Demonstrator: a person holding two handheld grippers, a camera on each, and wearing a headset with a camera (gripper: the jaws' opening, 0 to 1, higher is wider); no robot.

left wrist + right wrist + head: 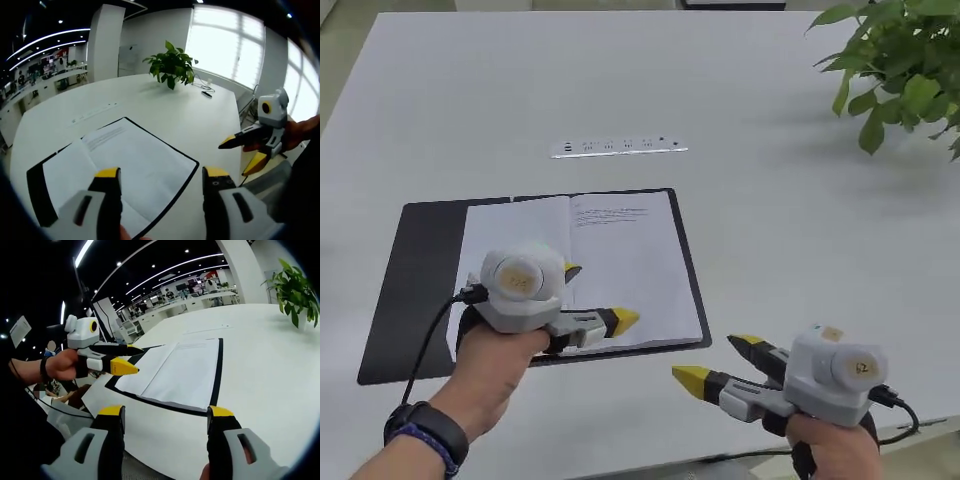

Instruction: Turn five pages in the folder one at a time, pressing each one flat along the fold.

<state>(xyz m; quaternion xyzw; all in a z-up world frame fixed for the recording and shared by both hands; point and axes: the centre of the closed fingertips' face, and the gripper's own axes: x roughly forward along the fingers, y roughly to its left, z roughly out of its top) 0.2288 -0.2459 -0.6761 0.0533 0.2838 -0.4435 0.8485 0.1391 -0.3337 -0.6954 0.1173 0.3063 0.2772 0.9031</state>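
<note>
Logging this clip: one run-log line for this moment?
folder open flat on table | left gripper open, above pages | right gripper open, beside folder | no page lifted

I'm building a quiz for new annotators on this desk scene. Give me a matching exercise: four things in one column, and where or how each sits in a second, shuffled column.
Column one
1 folder
2 plant
3 socket strip
4 right gripper

Column two
A at the far right of the table
B jaws open, over bare table right of the folder
C lying open, white pages up
D set in the table beyond the folder

Pairs: 1-C, 2-A, 3-D, 4-B
</note>
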